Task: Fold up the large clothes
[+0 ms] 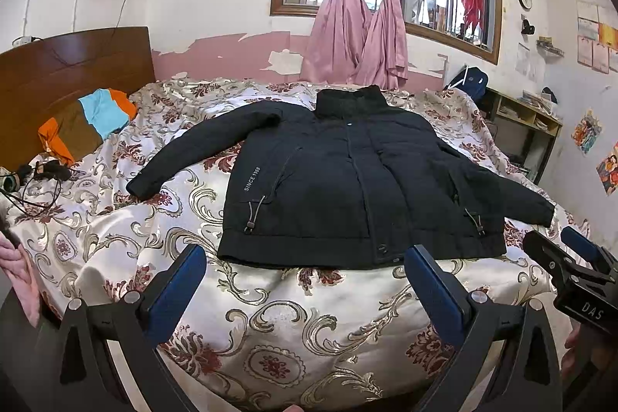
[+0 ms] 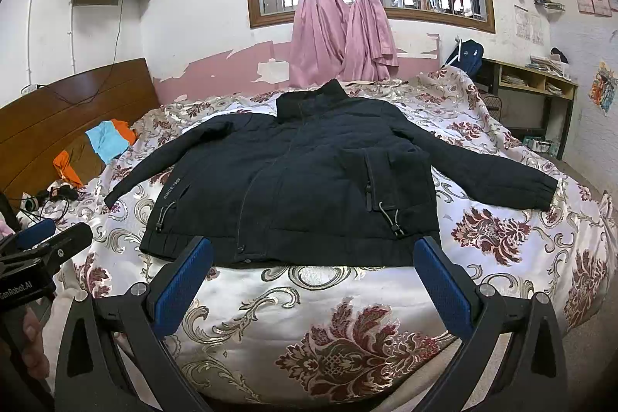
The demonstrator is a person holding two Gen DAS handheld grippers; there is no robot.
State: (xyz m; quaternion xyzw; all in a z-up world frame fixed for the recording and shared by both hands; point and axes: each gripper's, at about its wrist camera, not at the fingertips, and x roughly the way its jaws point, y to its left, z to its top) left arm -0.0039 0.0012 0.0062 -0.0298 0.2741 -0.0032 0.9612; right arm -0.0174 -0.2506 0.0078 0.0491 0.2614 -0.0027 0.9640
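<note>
A black zip-up jacket [image 1: 340, 176] lies flat, front up, on the floral bedspread [image 1: 293, 315], collar toward the window, both sleeves spread out. It also shows in the right wrist view [image 2: 309, 180]. My left gripper [image 1: 305, 265] is open and empty, held just short of the jacket's hem. My right gripper [image 2: 313, 253] is open and empty, also just before the hem. The right gripper shows at the right edge of the left wrist view [image 1: 567, 253]; the left gripper shows at the left edge of the right wrist view [image 2: 50, 234].
A folded orange, blue and brown cloth [image 1: 89, 126] lies by the wooden headboard [image 1: 73, 64]. Cables and a headset [image 1: 34, 176] lie at the bed's left. A wooden shelf [image 1: 529, 122] stands to the right. Pink curtains [image 1: 359, 26] hang behind.
</note>
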